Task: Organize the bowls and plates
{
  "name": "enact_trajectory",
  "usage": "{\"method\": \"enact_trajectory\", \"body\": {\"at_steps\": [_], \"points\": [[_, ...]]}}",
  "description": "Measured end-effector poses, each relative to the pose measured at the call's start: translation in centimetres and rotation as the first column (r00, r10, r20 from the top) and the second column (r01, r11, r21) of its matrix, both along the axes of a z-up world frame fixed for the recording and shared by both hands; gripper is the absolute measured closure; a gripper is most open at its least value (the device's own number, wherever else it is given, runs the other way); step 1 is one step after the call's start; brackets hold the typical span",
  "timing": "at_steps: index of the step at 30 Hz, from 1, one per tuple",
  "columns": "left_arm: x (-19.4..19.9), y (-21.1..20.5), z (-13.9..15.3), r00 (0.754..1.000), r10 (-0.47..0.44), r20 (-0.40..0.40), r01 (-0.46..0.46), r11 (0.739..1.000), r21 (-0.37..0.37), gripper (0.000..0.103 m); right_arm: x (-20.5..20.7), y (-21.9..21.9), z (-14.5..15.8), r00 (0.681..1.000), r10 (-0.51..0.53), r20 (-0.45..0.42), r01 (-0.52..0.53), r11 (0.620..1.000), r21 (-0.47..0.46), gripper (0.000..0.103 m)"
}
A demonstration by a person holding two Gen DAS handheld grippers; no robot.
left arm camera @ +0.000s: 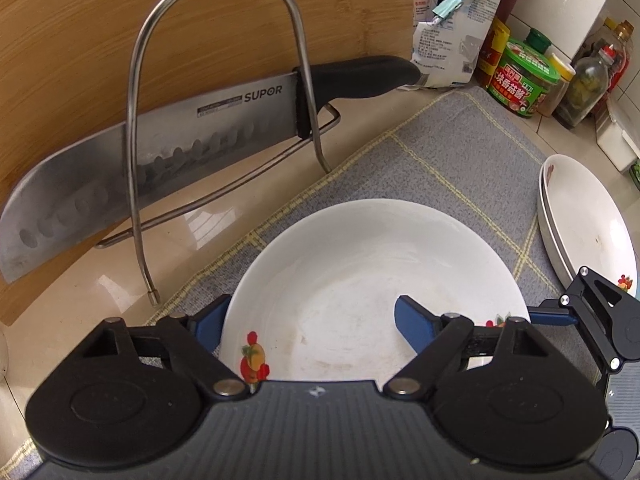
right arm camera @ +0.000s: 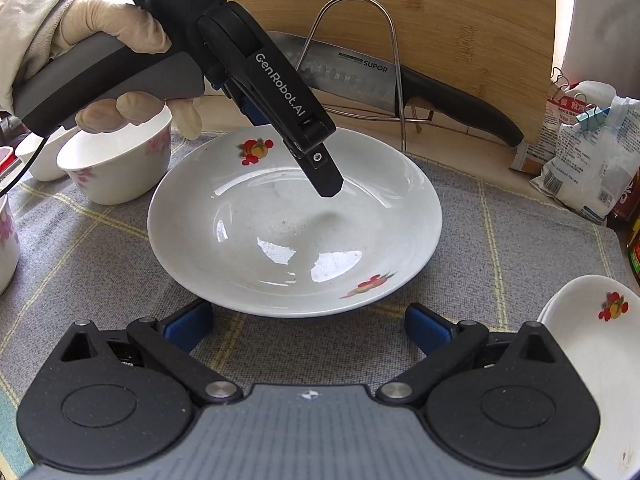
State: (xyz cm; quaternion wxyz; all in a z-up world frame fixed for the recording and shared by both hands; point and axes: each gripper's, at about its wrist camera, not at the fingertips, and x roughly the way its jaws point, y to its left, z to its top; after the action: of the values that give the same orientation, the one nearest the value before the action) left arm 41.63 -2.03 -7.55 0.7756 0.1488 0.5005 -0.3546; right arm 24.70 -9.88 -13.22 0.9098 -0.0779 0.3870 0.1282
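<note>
A white plate with fruit prints (left arm camera: 372,280) (right arm camera: 296,224) lies on the grey checked mat (left arm camera: 460,152) (right arm camera: 520,248). My left gripper (left arm camera: 310,320) is open; one blue finger is outside the plate's near-left rim, the other over its inside. In the right wrist view the left gripper (right arm camera: 280,92) reaches over the plate's far rim. My right gripper (right arm camera: 308,324) is open and empty, just short of the plate's near rim. Stacked white plates (left arm camera: 588,224) (right arm camera: 600,328) lie to the right. White bowls with pink flowers (right arm camera: 116,160) stand at the left.
A steel rack (left arm camera: 216,92) holds a Supor knife (left arm camera: 160,148) against a wooden cutting board (left arm camera: 80,40) behind the plate. Sauce jars and bottles (left arm camera: 528,76) and a clipped bag (left arm camera: 452,32) (right arm camera: 588,152) stand at the back right.
</note>
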Motion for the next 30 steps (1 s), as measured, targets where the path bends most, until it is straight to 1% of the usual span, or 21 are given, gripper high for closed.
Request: {"method": "enact_trajectory", "body": {"at_steps": [10, 18, 23, 30], "points": [[0.3, -0.2, 0.0, 1.0, -0.026, -0.015, 0.026, 1.0, 0.012, 0.022, 0.6, 0.1, 0.0, 1.0, 0.015, 0.0, -0.015, 1.0, -0.007, 0.0], [0.5, -0.6, -0.1, 0.998, -0.065, -0.024, 0.066, 0.997, 0.045, 0.022, 1.1, 0.0, -0.1, 0.999, 0.034, 0.0, -0.034, 0.999, -0.005, 0.0], [0.6, -0.8, -0.2, 0.997, -0.077, -0.03, 0.078, 0.996, 0.048, 0.022, 1.3, 0.3, -0.2, 0.999, 0.046, 0.011, -0.046, 0.999, -0.016, 0.0], [0.7, -1.0, -0.3, 0.995, -0.097, -0.033, 0.098, 0.994, 0.049, 0.022, 1.4, 0.3, -0.1, 0.999, 0.05, 0.01, -0.05, 0.999, -0.008, 0.0]]}}
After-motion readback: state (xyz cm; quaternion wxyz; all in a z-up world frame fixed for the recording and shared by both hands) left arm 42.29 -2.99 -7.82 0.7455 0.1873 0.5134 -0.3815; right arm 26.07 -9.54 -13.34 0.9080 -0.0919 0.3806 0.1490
